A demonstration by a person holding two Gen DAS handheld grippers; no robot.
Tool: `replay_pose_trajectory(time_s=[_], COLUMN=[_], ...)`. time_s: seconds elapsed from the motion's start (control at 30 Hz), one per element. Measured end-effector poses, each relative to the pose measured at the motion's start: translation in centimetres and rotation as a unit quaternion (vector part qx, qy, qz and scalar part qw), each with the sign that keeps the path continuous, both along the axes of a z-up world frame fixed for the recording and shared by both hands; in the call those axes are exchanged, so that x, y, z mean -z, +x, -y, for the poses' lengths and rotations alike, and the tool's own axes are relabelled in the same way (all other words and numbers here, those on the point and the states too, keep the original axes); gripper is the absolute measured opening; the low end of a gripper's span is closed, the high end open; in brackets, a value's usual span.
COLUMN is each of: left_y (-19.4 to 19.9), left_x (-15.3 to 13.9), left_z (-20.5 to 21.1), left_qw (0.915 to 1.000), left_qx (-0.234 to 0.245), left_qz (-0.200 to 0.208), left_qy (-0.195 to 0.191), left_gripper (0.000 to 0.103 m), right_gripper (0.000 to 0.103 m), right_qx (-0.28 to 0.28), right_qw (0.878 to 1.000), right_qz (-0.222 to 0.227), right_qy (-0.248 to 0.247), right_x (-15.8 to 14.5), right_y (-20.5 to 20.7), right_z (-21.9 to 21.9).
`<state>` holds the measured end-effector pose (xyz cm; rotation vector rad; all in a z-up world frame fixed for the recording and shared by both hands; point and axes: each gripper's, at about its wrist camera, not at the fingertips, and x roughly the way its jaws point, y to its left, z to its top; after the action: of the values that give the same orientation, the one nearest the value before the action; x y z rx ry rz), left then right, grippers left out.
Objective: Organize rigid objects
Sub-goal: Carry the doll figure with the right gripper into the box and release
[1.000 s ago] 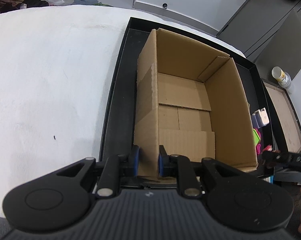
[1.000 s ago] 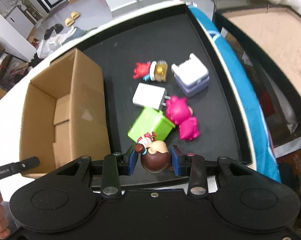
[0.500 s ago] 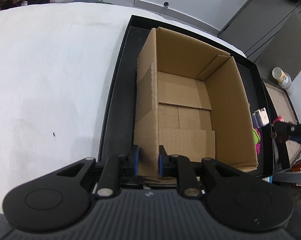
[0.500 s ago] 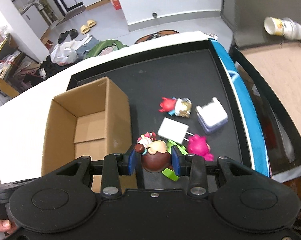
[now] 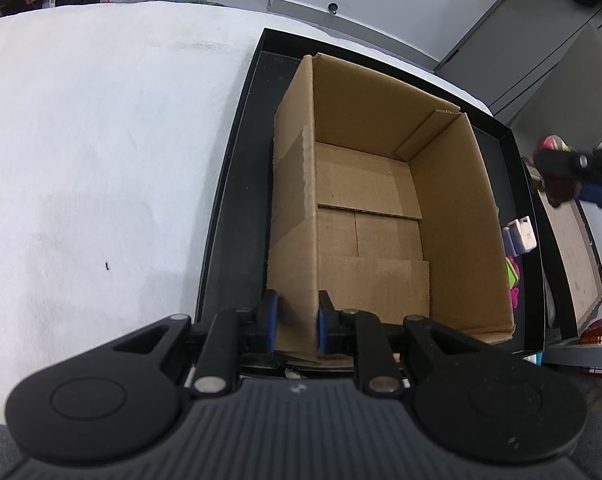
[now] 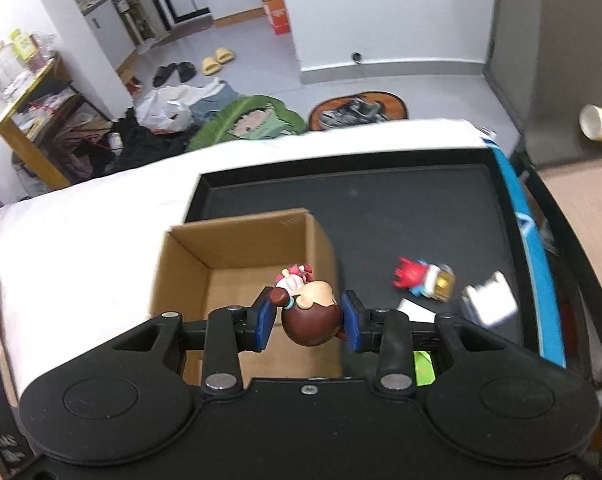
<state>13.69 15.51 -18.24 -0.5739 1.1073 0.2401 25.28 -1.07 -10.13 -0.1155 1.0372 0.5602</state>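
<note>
An open cardboard box (image 5: 381, 216) stands in a black tray (image 5: 237, 184); it also shows in the right wrist view (image 6: 237, 264). My left gripper (image 5: 295, 326) is shut on the box's near left wall. My right gripper (image 6: 307, 320) is shut on a brown-haired doll figure (image 6: 311, 312) and holds it in the air above the box's right wall. In the left wrist view that gripper (image 5: 573, 176) shows blurred at the right, above the tray.
On the tray (image 6: 381, 200) right of the box lie a red and blue toy (image 6: 421, 278), a white and purple block (image 6: 489, 300), a white flat box (image 6: 415, 306) and a green piece (image 6: 423, 368). A white tabletop (image 5: 101, 140) lies left.
My right gripper has risen with the doll and moved left from over the toys toward the box. My left gripper has kept its hold on the box wall.
</note>
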Motion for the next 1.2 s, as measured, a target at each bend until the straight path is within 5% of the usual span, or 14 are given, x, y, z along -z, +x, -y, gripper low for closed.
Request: replay_pose_trajectory(time_s=[0.63, 1.2], left_y=[1.0, 0.9], left_x=[0.2, 0.3], left_z=[0.1, -1.4], left_qw=[0.9999, 0.9995], left_qx=[0.016, 0.013], left_qz=[0.001, 0.005], left_qy=[0.0, -0.028], left_gripper=[0.018, 0.019], right_gripper=[0.036, 0.036], right_qx=[-0.063, -0.07], right_qw=[0.997, 0.997], right_qz=[-0.003, -0.01], right_qy=[-0.036, -0.04], right_x=[4.8, 8.0], right_y=[-0.7, -0.2], right_z=[-7.1, -9.0])
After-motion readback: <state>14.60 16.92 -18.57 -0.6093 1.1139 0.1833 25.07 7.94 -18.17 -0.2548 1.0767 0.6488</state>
